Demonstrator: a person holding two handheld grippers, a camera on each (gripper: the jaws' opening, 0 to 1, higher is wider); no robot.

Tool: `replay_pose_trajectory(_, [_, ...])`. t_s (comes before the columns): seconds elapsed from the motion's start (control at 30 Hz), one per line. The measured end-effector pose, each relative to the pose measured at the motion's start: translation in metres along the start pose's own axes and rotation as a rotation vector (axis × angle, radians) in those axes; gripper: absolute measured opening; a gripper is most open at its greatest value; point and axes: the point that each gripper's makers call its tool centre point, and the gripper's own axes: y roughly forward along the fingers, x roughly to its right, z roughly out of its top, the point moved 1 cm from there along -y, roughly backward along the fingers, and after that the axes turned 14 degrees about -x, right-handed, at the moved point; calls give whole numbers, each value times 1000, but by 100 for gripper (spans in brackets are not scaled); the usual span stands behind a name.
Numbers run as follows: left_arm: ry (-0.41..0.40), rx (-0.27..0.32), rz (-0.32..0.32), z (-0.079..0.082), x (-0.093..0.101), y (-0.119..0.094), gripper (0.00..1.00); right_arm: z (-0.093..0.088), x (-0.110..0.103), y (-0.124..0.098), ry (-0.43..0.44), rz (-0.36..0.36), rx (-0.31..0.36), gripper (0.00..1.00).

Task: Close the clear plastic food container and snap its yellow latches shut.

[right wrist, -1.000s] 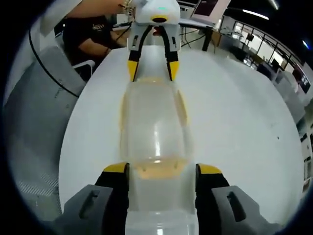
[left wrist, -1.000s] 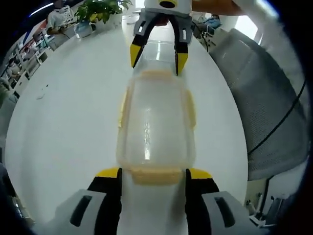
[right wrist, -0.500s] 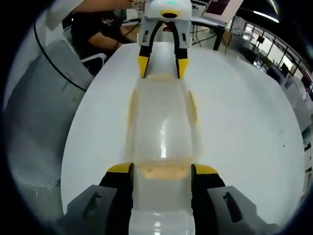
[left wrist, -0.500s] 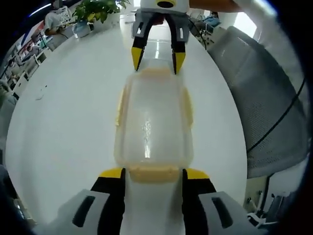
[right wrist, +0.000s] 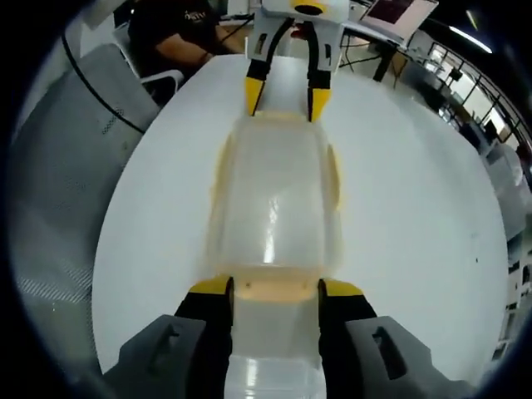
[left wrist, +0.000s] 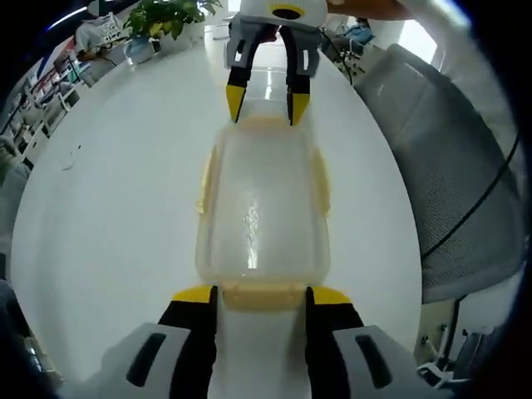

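Observation:
The clear plastic container (left wrist: 259,208) lies lengthwise on the white table (left wrist: 108,191) with its lid on. In the left gripper view, my left gripper (left wrist: 261,293) has its jaws against both sides of the near yellow end latch (left wrist: 260,296). My right gripper (left wrist: 259,104) stands at the far end latch (left wrist: 262,123). In the right gripper view, the container (right wrist: 274,208) runs away from my right gripper (right wrist: 276,287), whose jaws press on the near yellow latch (right wrist: 277,288). The left gripper (right wrist: 287,98) is at the far end. The yellow side latches (left wrist: 202,187) lie flat against the container's walls.
A grey mesh chair (left wrist: 449,183) stands beside the table's edge, also seen as a chair back (right wrist: 58,166). A potted plant (left wrist: 166,17) is at the table's far end. A person in black (right wrist: 179,29) sits beyond the table.
Both grippers' jaws have narrowed from a wider gap until they meet the end latches. The views have shifted slightly with the hands; the container stays in place.

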Motion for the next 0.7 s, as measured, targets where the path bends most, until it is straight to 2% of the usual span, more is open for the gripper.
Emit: replay_pose_trajectory(0.7, [-7, -47, 28, 2, 1, 1, 33, -2, 3, 1, 2, -9, -4, 35])
